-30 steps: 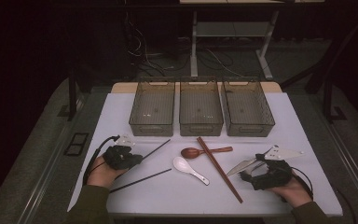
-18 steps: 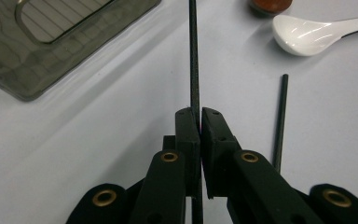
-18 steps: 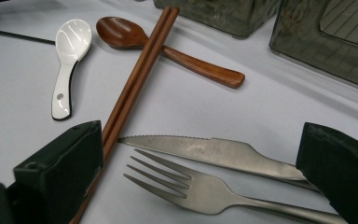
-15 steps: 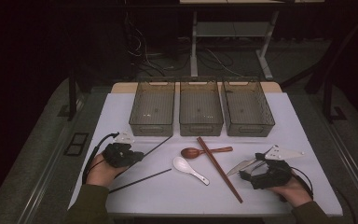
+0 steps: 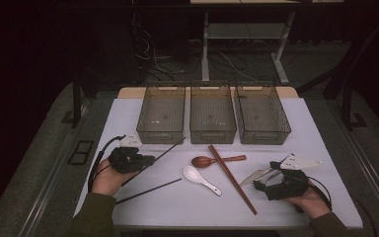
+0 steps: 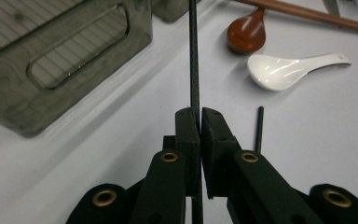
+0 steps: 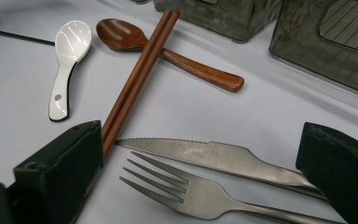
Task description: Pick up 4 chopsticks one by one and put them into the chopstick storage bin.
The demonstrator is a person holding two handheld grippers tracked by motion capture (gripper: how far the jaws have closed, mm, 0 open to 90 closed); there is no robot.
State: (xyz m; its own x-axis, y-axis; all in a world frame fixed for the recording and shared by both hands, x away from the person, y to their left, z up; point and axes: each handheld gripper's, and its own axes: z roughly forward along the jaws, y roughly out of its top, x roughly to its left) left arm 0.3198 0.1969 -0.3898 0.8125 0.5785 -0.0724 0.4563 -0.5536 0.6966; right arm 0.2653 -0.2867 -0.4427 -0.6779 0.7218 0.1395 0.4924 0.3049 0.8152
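My left gripper is shut on a thin black chopstick, which slants up off the table toward the left bin. Its twin, a second black chopstick, lies flat on the white table in front. My right gripper rests at the right with its jaws wide open; a metal fork and a knife lie between them, and the pads are clear of both.
A white spoon, a brown wooden spoon and a pair of brown chopsticks lie mid-table. Three grey bins stand in a row behind: left, middle and right.
My left gripper has risen a little with the black chopstick in it. The right gripper has kept still.
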